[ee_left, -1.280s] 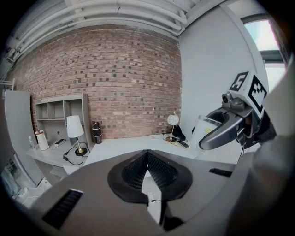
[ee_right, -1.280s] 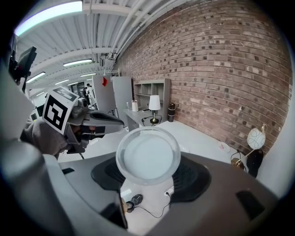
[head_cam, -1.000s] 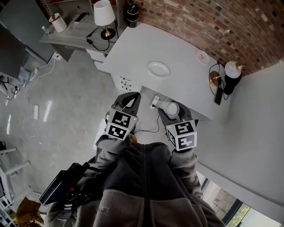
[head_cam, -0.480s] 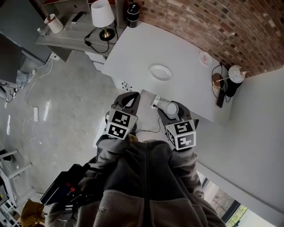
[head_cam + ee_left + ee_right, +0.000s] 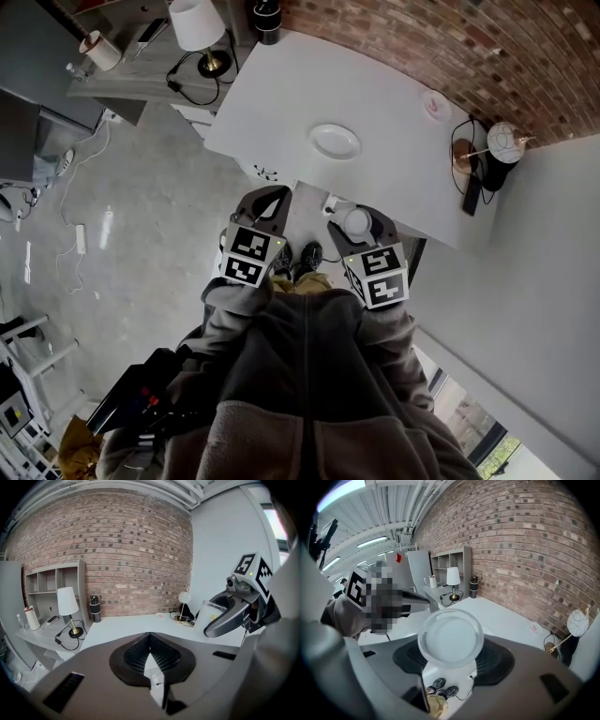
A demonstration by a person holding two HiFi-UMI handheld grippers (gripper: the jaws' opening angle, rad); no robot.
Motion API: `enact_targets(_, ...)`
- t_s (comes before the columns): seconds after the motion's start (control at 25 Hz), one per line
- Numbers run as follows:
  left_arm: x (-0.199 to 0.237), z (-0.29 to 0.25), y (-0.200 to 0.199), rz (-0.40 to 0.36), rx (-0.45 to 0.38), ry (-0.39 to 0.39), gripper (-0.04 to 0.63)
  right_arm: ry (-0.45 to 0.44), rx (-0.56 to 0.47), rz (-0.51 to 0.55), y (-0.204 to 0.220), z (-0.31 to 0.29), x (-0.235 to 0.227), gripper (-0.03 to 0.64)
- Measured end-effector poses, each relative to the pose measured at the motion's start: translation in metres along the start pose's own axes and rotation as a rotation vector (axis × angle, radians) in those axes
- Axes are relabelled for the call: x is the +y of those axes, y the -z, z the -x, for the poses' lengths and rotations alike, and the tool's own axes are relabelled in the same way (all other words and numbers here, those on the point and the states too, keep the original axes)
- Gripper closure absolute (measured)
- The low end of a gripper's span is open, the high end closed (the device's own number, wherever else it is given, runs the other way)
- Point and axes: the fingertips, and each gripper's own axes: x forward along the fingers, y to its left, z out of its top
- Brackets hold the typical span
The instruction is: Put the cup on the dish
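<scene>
Cup (image 5: pixel 357 225) first: where does the head view put it?
Clamped in the right gripper (image 5: pixel 359 219), held off the table (image 5: pixel 281 103) in front of the person's chest. The dish (image 5: pixel 335 141) lies on the table at about twelve o'clock from it, well apart, so I judge the carry is not finished.

And the left gripper (image 5: pixel 269 195)?
It hangs level with the right one, at nine o'clock from the cup, and takes no part.

What does the left gripper view show?
Its own jaws meet at the tips with nothing between them. At three o'clock the other gripper shows with the clear cup (image 5: pixel 209 616) in its jaws. The table (image 5: pixel 126 625) runs ahead to the brick wall, with a lamp (image 5: pixel 68 604) at nine o'clock.

And the right gripper view?
The cup (image 5: pixel 450 637) fills the middle, seen end-on as a clear round. The jaws stand wide, one pad pressed on each side of its wall. That width seems to be simply the cup's own girth.

Why hold it that way?
Gripped by the sides with its base free, it can probably be lowered flat onto the dish.
</scene>
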Motion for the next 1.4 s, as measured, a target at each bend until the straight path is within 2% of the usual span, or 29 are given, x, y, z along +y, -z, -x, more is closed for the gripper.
enact_targets(0.28,-0.012,-0.018,0.003,-0.020,0.028,-0.022,0.590,-0.025,-0.014,-0.006,0.007,-0.007,-0.018,0.356)
enact_targets(0.56,-0.021,-0.035,0.015,-0.009,0.075,-0.008,0.591,-0.018,-0.013,-0.024,0.016,-0.016,-0.035,0.356)
enact_targets(1.4,-0.002,-0.077,0.065,0.060,0.176,-0.012,0.591,0.014,-0.007,-0.003,0.035,-0.072,-0.070,0.356)
